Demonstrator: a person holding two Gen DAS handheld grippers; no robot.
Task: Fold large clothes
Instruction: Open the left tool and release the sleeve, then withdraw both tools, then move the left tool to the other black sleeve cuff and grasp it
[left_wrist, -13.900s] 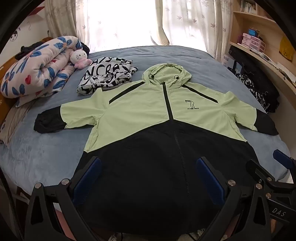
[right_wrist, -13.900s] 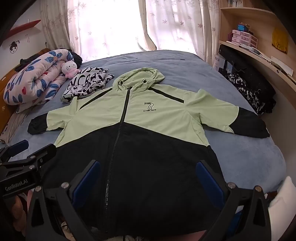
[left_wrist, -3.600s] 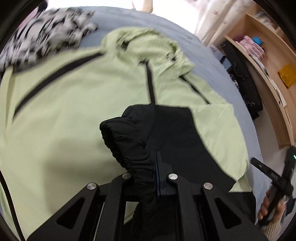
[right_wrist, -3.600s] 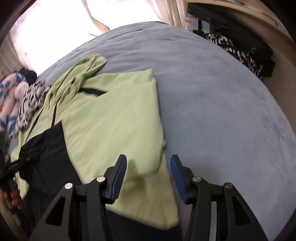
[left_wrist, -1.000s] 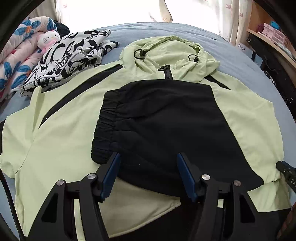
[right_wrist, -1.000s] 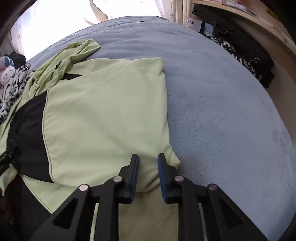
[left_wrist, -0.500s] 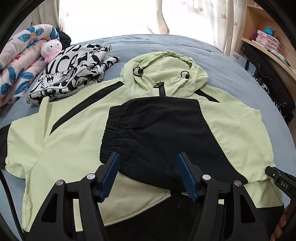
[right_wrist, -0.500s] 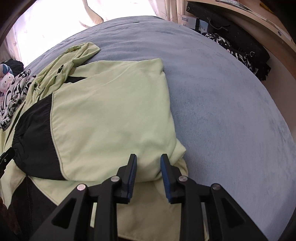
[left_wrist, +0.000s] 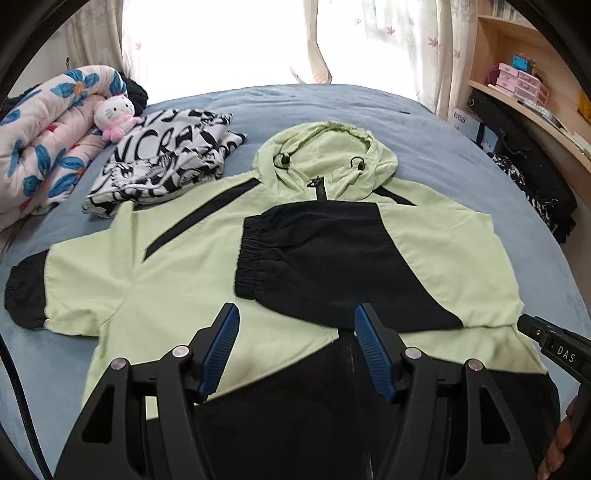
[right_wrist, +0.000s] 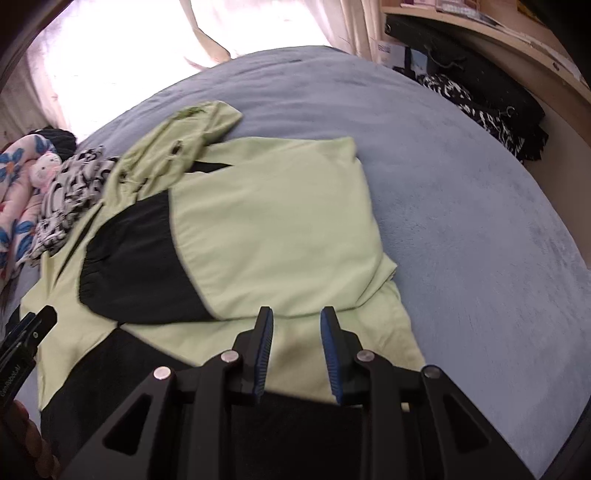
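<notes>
Lime/blk jacket (left_wrist: 177, 273), blue bedcover (left_wrist: 436, 147)

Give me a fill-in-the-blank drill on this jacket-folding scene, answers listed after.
1. The jacket lies on a blue ____.
2. One sleeve, with a ____ cuff, is folded across the chest.
3. The left tool is open and holds ____.
4. A plush toy sits by the patterned ____ garment.

Answers: bed; black; nothing; black-and-white

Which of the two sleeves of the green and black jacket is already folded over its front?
The right-side sleeve; the other sleeve lies outstretched on the bed.
</notes>
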